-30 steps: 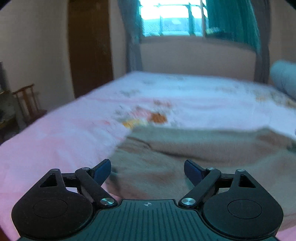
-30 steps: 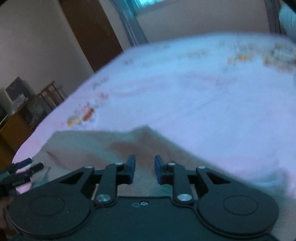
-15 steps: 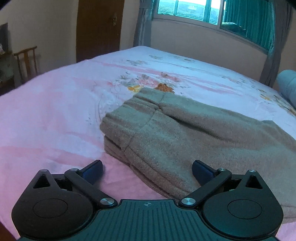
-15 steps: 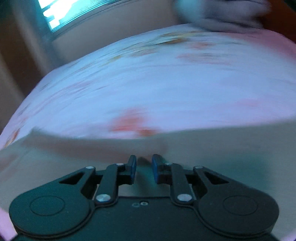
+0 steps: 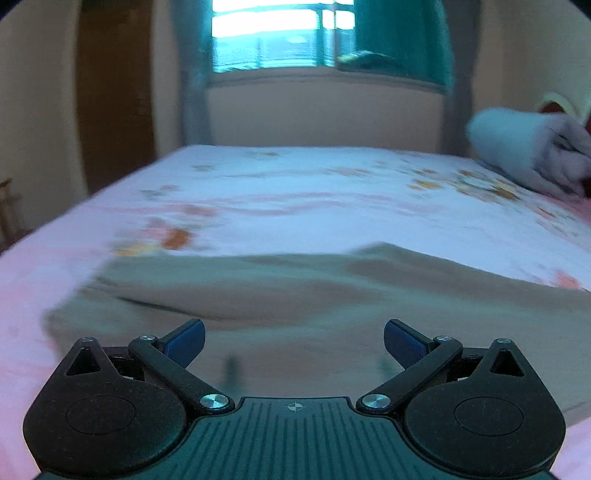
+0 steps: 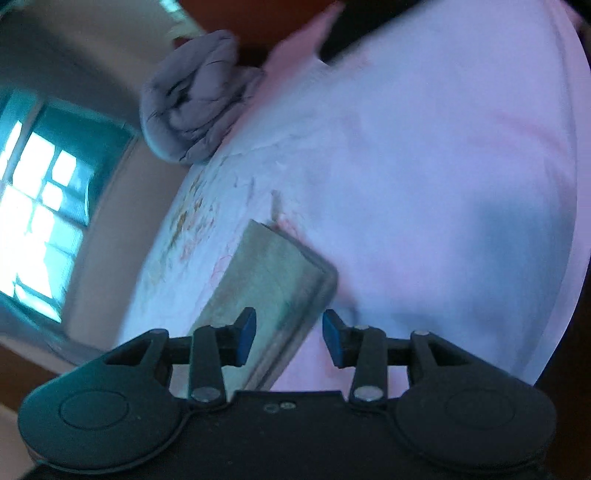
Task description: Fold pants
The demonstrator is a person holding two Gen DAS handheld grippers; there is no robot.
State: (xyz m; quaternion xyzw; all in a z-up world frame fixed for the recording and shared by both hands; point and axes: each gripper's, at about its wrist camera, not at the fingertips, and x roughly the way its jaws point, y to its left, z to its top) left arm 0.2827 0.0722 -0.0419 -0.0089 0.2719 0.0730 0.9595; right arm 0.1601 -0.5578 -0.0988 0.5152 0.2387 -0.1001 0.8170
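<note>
While both views smeared with motion, the pants [image 5: 303, 314] lay flat on the bed [image 5: 295, 192], close to its near edge, a long tan band running across the sheet from the bed's left side toward its right. That was the long axis: side to side along the near edge, not up toward the window [image 5: 280, 33]. In the rolled right wrist view, a squared-off end of the pants [image 6: 273, 280] pointed away toward the rumpled grey bedding [image 6: 192, 99] at the far end of the sheet.

Left gripper [image 5: 294, 341] hung just over the fabric with its jaws spread as wide as they go, nothing between them. Right gripper [image 6: 289, 332] had just been opening; its jaws stood partly apart over the edge of the cloth, pads clear of it, gripping nothing.

Progress, by my reading: the legs looked already laid one on the other, making a single narrow strip. Shortening folds along the length appeared still to come, and neither gripper had a hold yet.
</note>
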